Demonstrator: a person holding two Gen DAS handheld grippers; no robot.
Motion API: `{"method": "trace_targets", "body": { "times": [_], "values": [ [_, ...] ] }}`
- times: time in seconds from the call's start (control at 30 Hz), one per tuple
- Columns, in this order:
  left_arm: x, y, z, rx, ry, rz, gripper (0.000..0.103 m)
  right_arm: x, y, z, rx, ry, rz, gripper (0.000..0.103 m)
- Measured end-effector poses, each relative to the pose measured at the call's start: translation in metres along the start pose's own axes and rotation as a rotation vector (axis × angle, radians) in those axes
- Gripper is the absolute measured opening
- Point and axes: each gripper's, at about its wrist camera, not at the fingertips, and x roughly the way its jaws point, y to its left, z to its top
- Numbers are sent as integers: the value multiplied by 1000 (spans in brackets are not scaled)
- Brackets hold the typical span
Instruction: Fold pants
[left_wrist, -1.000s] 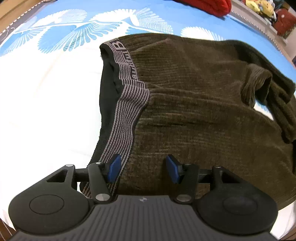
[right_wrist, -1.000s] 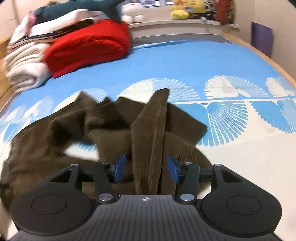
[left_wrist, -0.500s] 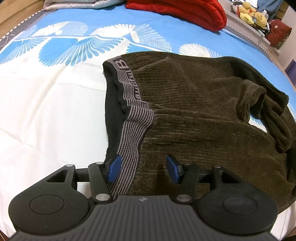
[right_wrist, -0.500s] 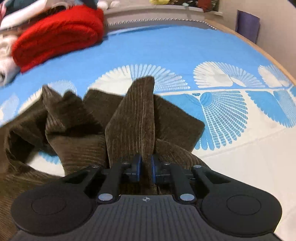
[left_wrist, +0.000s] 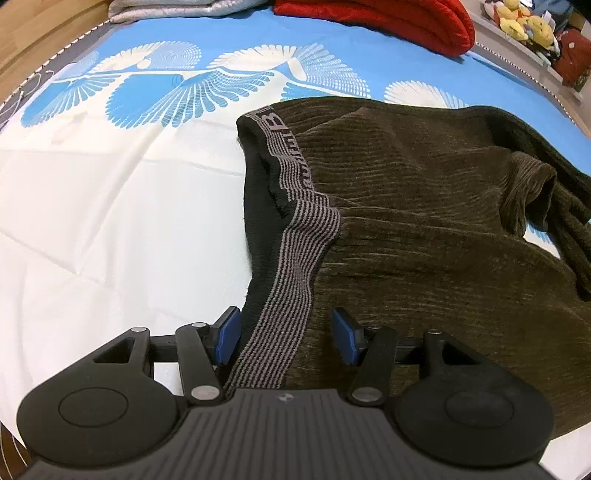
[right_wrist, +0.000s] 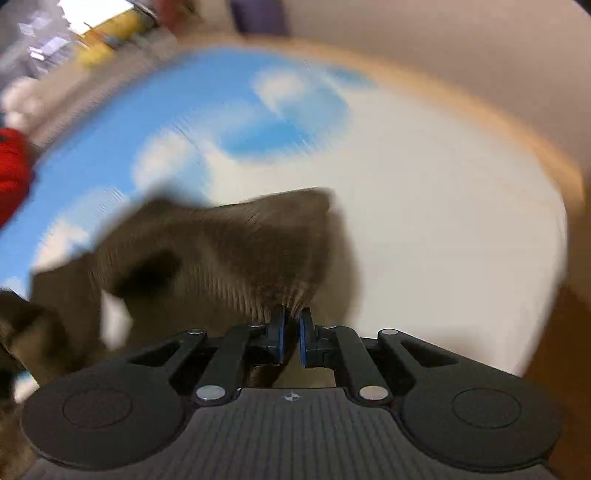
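Observation:
Dark brown corduroy pants (left_wrist: 424, 221) lie on the blue and white bedspread (left_wrist: 110, 206), with their striped grey waistband (left_wrist: 295, 258) running toward me. My left gripper (left_wrist: 286, 338) is open, its blue pads on either side of the waistband's near end, and it holds nothing. In the blurred right wrist view, my right gripper (right_wrist: 290, 334) is shut on a leg of the pants (right_wrist: 229, 258) and lifts the cloth above the bed.
A red folded blanket (left_wrist: 388, 18) and a grey one (left_wrist: 177, 5) lie at the far end of the bed. Stuffed toys (left_wrist: 524, 22) sit on a shelf at the far right. The bed's wooden edge (right_wrist: 517, 136) curves along the right.
My right gripper closed on the pant leg and has swung quickly to the right with it; its view is now blurred. My left gripper stayed open and drew back slightly along the waistband.

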Motion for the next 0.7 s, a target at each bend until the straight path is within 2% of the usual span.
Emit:
{"method": "trace_targets", "body": {
  "times": [0.07, 0.13, 0.23, 0.3, 0.37, 0.5, 0.6, 0.7],
  "values": [
    [2, 1, 0, 7, 5, 10, 61, 18, -26, -4, 58, 107, 27, 8],
    [4, 1, 0, 8, 12, 19, 62, 25, -50, -2, 166, 112, 75, 8],
    [8, 2, 2, 4, 23, 36, 69, 26, -71, 9, 221, 41, 101, 13],
    [10, 3, 2, 1, 26, 39, 69, 27, -81, 19, 262, -13, 133, 23],
    [11, 2, 3, -4, 29, 31, 69, 32, -93, 27, 301, -61, 165, 39],
    [13, -4, 3, 16, 22, 26, 69, 52, -113, 39, 349, -88, 168, 41],
    [16, -8, 3, 37, 23, 22, 71, 70, -103, 43, 302, -73, 154, 41],
    [22, -10, 4, 58, 35, 21, 72, 73, -89, 48, 188, -115, 109, 40]
  ]
}}
